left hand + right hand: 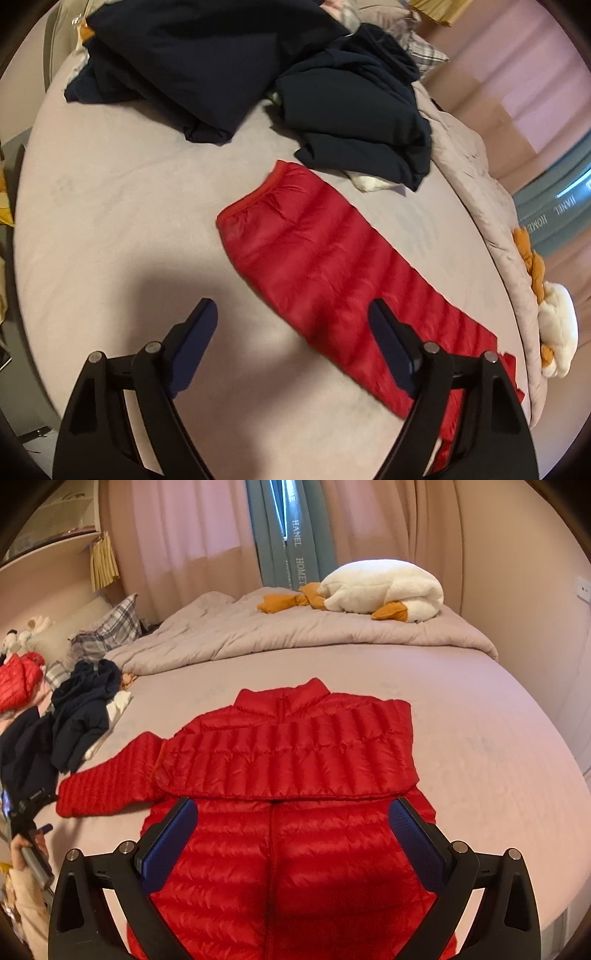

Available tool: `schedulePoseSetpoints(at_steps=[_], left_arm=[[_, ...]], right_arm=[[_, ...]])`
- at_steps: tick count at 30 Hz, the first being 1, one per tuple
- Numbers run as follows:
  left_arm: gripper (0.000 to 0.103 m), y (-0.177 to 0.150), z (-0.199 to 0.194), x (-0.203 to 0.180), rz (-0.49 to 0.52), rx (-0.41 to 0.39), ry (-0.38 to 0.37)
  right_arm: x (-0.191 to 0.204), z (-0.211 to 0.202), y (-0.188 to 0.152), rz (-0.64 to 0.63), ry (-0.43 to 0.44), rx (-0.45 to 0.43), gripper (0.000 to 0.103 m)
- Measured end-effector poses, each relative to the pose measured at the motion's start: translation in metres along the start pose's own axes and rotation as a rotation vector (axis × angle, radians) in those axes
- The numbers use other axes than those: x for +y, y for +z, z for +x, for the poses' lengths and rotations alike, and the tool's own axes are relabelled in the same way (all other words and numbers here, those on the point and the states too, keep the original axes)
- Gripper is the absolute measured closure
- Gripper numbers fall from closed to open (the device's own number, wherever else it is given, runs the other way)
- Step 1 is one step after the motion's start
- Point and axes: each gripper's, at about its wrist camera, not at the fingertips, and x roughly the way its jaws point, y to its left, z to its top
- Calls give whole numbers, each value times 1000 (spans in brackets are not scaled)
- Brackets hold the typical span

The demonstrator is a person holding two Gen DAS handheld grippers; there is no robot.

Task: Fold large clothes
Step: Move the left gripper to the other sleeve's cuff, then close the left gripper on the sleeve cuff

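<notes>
A red quilted puffer jacket (291, 760) lies flat on the bed (480, 716), collar away from me. Its right sleeve is folded across the chest and its left sleeve (110, 779) sticks out to the left. My right gripper (291, 819) is open and empty, hovering over the jacket's lower body. In the left wrist view the outstretched red sleeve (332, 277) runs diagonally across the sheet. My left gripper (291, 325) is open and empty just above the sleeve's near part; its right finger (391, 347) is over the fabric.
Dark navy clothes (207, 66) lie piled at the far side of the bed, also in the right wrist view (81, 716). A rumpled grey duvet (295, 631) with a white goose plush (384, 587) covers the bed's far part. Another red garment (18, 679) and plaid pillows (110, 631) are at left.
</notes>
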Motion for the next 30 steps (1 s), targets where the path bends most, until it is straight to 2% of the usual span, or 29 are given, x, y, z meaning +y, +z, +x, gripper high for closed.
schedulePoseSetpoints(at_steps=[2, 6, 10, 11, 12, 13, 16, 17, 19, 20, 24, 26, 30], left_arm=[[33, 5, 12, 7, -29, 20, 0], [37, 12, 32, 20, -89, 44, -15], [37, 14, 34, 26, -116, 14, -59], [40, 14, 35, 26, -121, 12, -68], [44, 15, 36, 28, -135, 6, -80], [55, 15, 37, 27, -138, 3, -87], [65, 16, 43, 27, -142, -4, -107], [75, 16, 44, 27, -141, -15, -104], [90, 16, 46, 27, -144, -8, -109], [92, 16, 47, 26, -153, -3, -120], [96, 15, 29, 10, -108, -32, -51], [96, 16, 15, 3, -93, -58, -61], [97, 16, -27, -20, -54, -122, -140]], right_arm=[[0, 2, 0, 2, -6, 5, 1], [-3, 6, -1, 9, -19, 17, 1], [-6, 8, -2, 18, -30, 23, 1], [-7, 8, -2, 19, -31, 23, 1], [-7, 8, -2, 20, -31, 24, 1], [-7, 8, -2, 21, -31, 24, 1], [-7, 10, -2, 23, -29, 28, 1], [-7, 9, -2, 23, -29, 28, 1], [-6, 10, -4, 23, -25, 30, 1], [-6, 10, -5, 24, -22, 32, 1], [-6, 6, -6, 23, -14, 27, 1], [-7, 3, -7, 23, -19, 17, 1], [-11, -3, -7, 35, -20, -2, 1]])
